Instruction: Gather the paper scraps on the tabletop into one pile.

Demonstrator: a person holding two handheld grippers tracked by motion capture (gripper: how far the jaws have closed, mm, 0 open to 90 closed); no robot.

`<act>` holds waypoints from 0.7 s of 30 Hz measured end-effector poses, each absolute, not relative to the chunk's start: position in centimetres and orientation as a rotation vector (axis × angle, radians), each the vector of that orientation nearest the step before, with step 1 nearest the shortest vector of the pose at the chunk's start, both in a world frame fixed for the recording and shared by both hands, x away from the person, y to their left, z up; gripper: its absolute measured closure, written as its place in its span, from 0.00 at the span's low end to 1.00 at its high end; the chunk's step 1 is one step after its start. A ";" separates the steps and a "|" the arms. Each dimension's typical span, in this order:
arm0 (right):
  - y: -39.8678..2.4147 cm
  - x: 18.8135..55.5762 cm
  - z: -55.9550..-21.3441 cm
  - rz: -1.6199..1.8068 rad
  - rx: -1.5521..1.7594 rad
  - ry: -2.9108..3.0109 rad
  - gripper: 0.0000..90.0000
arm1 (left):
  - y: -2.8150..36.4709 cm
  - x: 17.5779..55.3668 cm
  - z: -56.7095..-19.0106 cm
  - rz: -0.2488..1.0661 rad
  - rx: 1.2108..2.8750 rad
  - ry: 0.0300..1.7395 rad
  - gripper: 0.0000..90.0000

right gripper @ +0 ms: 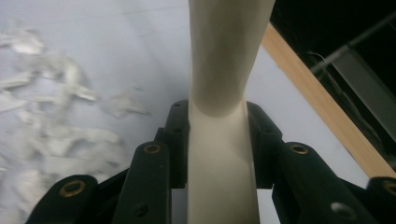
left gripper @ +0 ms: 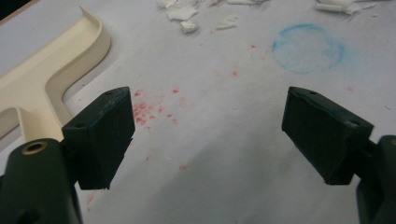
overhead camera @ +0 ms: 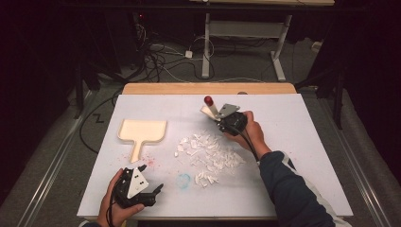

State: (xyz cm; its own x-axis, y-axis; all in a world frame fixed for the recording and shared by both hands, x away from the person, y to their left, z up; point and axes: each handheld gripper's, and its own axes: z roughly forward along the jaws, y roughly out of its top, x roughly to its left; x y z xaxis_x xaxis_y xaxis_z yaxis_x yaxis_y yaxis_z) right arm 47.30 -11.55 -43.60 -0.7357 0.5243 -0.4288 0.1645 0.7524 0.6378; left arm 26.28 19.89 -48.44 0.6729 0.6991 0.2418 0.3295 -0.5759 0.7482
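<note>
A cream dustpan point(overhead camera: 142, 130) lies flat at the left of the white mat, its handle toward me; its rim point(left gripper: 46, 79) shows in the left gripper view. A heap of white scraps point(overhead camera: 208, 153) point(left gripper: 182, 14) point(right gripper: 56, 116) is spread over the middle. My right gripper point(overhead camera: 218, 118) point(right gripper: 218, 116) hovers just behind the heap, shut on the cream handle point(right gripper: 224, 70) of a tool with a red knob point(overhead camera: 208, 100) at its far end. My left gripper point(overhead camera: 155, 195) point(left gripper: 208, 130) rests near the front left edge, open, nothing between its jaws.
A blue ring stain point(overhead camera: 183, 180) point(left gripper: 308, 49) and red specks point(overhead camera: 149, 161) point(left gripper: 149, 112) mark the mat. A wooden strip point(overhead camera: 208, 88) point(right gripper: 322, 102) borders the far edge. Beyond it are cables point(overhead camera: 156, 59) and a table frame point(overhead camera: 206, 47) on the floor.
</note>
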 end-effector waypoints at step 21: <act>-15.4 39.3 -40.5 1.059 0.180 2.401 0.76 | 19.4 25.9 -48.2 0.665 2.191 0.790 0.18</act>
